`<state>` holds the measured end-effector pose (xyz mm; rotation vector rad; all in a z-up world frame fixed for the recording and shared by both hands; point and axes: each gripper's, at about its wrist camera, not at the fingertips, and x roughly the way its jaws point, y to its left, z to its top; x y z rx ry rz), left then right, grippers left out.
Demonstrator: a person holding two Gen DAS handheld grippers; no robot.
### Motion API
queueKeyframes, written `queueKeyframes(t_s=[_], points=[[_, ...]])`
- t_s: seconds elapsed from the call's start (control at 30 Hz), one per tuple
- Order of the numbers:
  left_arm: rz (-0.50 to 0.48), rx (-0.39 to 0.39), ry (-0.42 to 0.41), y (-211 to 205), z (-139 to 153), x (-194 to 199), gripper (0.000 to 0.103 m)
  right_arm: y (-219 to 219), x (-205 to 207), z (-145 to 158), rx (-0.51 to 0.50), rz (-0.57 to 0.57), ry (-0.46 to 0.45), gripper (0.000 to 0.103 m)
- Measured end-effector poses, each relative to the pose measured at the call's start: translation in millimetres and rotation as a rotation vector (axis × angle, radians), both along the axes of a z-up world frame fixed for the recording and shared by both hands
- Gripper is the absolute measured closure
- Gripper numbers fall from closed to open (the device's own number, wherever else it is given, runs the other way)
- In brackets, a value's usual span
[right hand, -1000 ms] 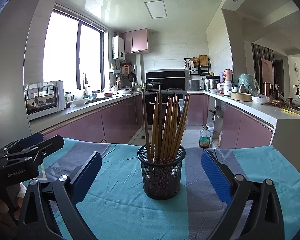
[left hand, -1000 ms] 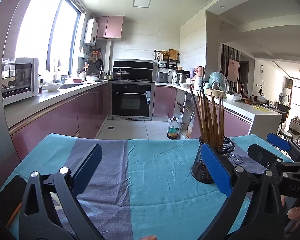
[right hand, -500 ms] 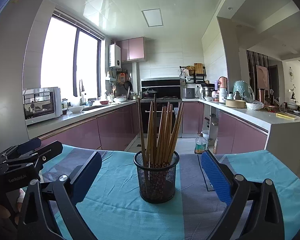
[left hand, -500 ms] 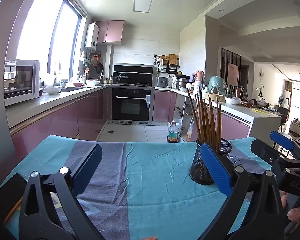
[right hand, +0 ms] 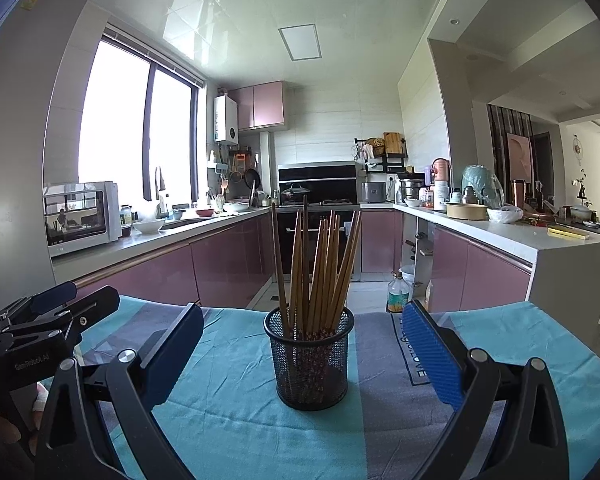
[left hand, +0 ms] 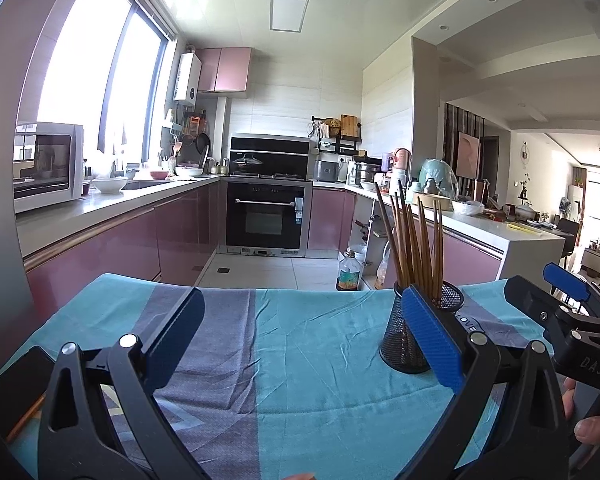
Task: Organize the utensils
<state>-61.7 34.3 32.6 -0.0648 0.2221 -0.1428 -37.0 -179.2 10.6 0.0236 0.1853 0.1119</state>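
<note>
A black mesh holder (right hand: 310,356) stands on the teal and grey tablecloth (right hand: 228,424), filled with several brown chopsticks (right hand: 320,264) that stand upright and fan out. My right gripper (right hand: 302,344) is open and empty, level with the holder, which sits between its blue pads and beyond them. My left gripper (left hand: 300,336) is open and empty over the cloth; the holder (left hand: 412,332) shows behind its right pad (left hand: 432,336). Each gripper shows at the edge of the other's view: the right one (left hand: 572,308) and the left one (right hand: 56,312).
The table's far edge drops to the kitchen floor, where an oil bottle (left hand: 348,272) stands. Pink cabinets, a microwave (left hand: 46,164) and an oven (left hand: 266,220) line the room beyond. An orange stick-like thing (left hand: 24,420) lies at the cloth's left edge.
Both views have tilted up and drawn back a little; the holder sits lower in each frame. Both grippers stay open and empty.
</note>
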Motion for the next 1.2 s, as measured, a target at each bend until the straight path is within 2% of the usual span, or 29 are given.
queueKeyframes(t_s=[1.2], points=[[-0.002,0.007,0.005,-1.9,-3.1,-6.4,0.006,-0.8,-3.1,0.5,0.009,-0.024,0.013,0.007]])
